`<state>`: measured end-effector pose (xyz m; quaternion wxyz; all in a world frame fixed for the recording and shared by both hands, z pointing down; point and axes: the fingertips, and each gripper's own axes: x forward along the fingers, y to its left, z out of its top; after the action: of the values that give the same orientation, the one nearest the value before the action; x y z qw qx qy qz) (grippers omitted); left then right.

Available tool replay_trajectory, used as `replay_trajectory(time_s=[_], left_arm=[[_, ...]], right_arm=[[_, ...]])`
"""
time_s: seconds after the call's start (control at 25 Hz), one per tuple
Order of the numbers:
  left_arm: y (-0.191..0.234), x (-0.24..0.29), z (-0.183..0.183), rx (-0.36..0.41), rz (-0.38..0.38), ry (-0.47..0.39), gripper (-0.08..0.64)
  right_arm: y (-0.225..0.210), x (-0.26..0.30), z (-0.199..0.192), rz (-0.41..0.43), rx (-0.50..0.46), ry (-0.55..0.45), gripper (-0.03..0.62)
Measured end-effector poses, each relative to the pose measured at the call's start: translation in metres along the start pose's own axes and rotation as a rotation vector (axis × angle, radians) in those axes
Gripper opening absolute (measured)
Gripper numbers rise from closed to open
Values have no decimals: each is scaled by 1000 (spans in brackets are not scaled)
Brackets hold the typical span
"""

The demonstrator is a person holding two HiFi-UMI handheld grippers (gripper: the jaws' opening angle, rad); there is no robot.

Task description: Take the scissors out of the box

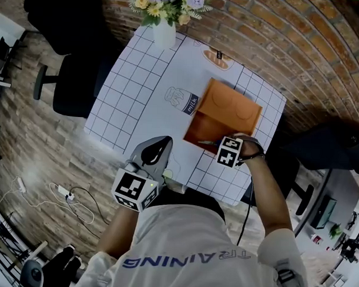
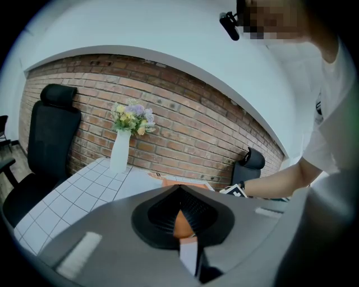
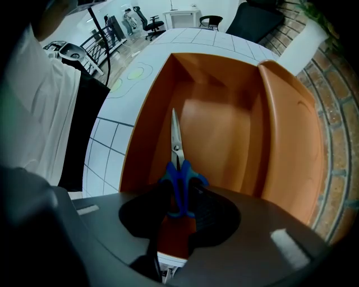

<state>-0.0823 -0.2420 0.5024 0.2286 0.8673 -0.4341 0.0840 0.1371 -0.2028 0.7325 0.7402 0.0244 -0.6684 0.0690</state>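
Note:
The orange box stands open on the white gridded table, its lid folded back on the far side. The scissors, with silver blades and blue handles, lie flat on the box floor, blades pointing away. My right gripper points straight down into the near edge of the box, its jaws closed against the two sides of the blue handles. In the head view it sits under its marker cube. My left gripper hovers shut and empty at the table's near edge, left of the box.
A white vase of flowers stands at the table's far end, also seen in the left gripper view as the vase. Printed pictures of a milk carton and bread mark the cloth. Black office chairs flank the table; cables lie on the floor.

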Motion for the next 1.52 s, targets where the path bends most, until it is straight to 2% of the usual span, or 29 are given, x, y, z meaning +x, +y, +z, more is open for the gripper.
replay_trajectory(time_s=[0.28,0.48,0.64,0.8,1.04,1.52], left_arm=[[-3,2,4,-4,-16,-7,0],[-6,6,4,1,-23,-2,0],[-8,8,5,3,-27,-1,0],[-8,9,6,9,-28,2,0],[-14,12,10,21,-41,-2,0],[-34,17,26,44,-86,-20,0]], right_arm=[[-2,1,1,-15,-3,23,113],[-4,0,1,-14,4,-8,105],[-3,-4,2,-45,-15,-22,104],[-6,-18,5,-74,11,-68,103],[-9,-46,6,-118,121,-191,103],[-28,-136,6,-337,461,-578,103]])
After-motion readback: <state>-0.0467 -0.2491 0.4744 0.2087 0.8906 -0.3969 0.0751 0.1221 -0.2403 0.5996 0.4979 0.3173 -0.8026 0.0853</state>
